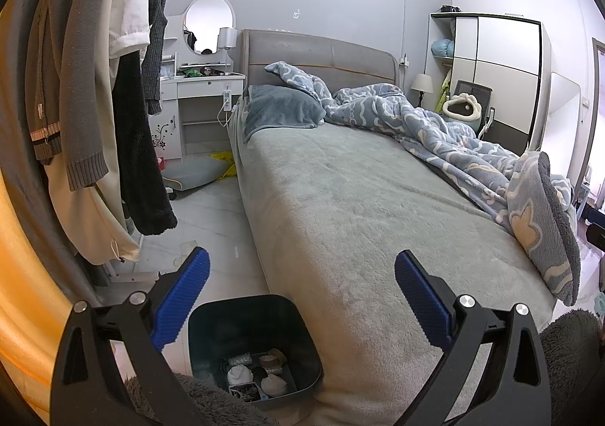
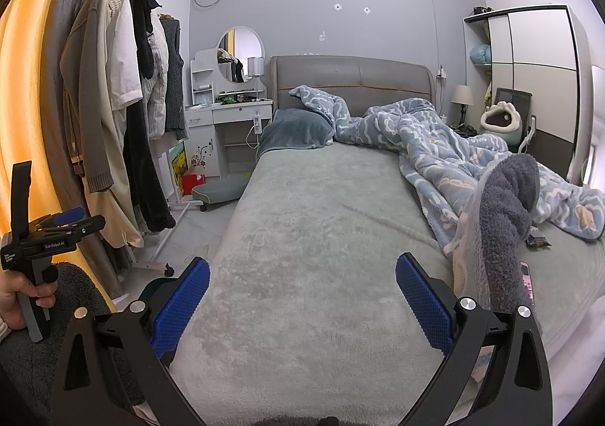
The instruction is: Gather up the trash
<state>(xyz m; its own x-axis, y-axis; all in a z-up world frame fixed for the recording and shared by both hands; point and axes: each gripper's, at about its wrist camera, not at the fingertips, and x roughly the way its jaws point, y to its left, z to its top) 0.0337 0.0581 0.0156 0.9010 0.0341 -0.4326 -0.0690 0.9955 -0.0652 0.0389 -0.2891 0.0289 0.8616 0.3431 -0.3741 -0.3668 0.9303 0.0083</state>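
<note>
With several scraps already in the bin (image 1: 253, 346) beside the bed (image 1: 359, 199), both the left gripper (image 1: 302, 297) and right gripper (image 2: 302, 297) gape empty, leaving 1 dark wrapper (image 2: 537, 240) on the bed.

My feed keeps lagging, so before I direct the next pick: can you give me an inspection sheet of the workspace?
Surface: grey bed sheet, mostly bare.
Job's things: dark bin on the floor beside the bed, holding crumpled trash; dark wrapper on the bed by the blanket.
Clutter: pink phone-like item.
Grippers: left gripper open, empty; right gripper open, empty.
Cables: white cord at the dresser.
Surroundings: clothes rack, wardrobe.
</note>
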